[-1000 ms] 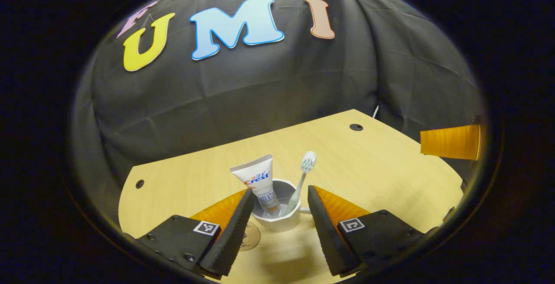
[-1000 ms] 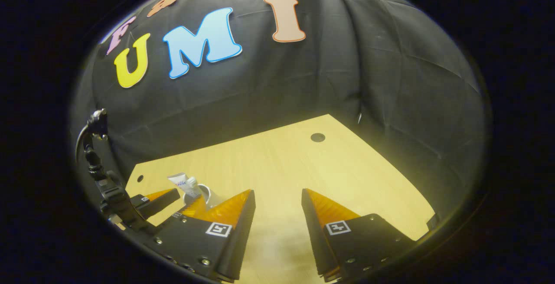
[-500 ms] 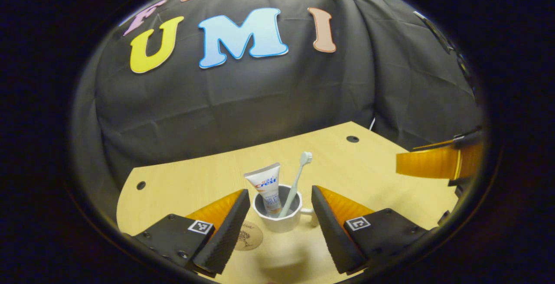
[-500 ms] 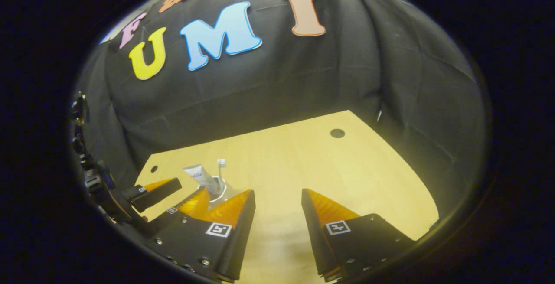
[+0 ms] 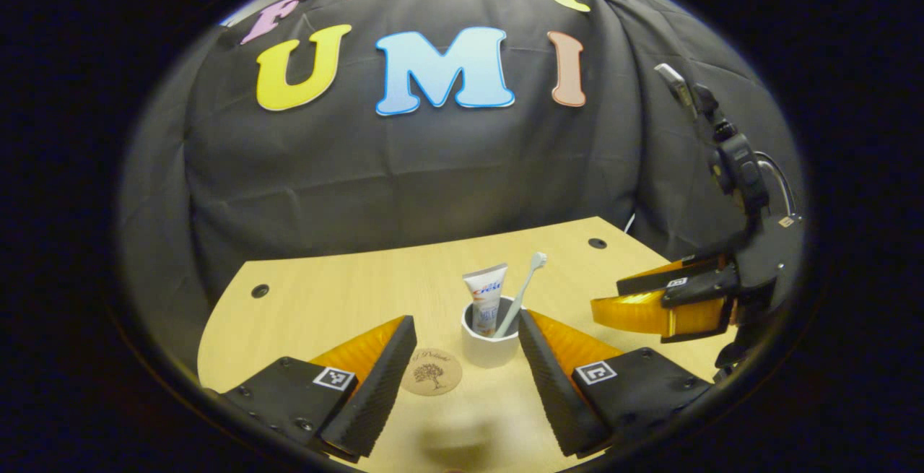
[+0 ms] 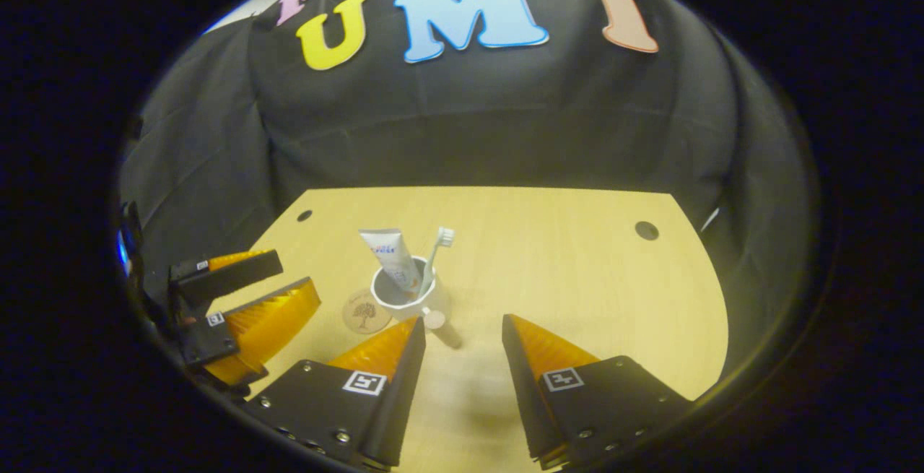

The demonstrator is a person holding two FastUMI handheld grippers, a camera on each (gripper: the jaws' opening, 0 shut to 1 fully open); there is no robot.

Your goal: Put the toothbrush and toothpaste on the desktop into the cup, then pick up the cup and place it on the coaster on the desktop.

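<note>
Landmark: cup (image 5: 490,339), white, upright on the desk (image 5: 339,300).
Cup contents: toothpaste (image 5: 486,298) stands inside, flat end up; toothbrush (image 5: 525,287) leans inside, bristles up.
Cup handle: in the right gripper view the cup (image 6: 404,294) shows its handle on the side toward that camera.
Coaster: coaster (image 5: 432,372), round and brown, lies flat just beside the cup and bears nothing; the cup is not on it. In the right gripper view the coaster (image 6: 364,310) sits left of the cup.
Left gripper: left gripper (image 5: 465,375) has its jaws wide apart and grips nothing; it is short of the cup, not touching it.
Right gripper: right gripper (image 6: 462,379) has its jaws wide apart and grips nothing; the cup lies ahead of it, to the left.
</note>
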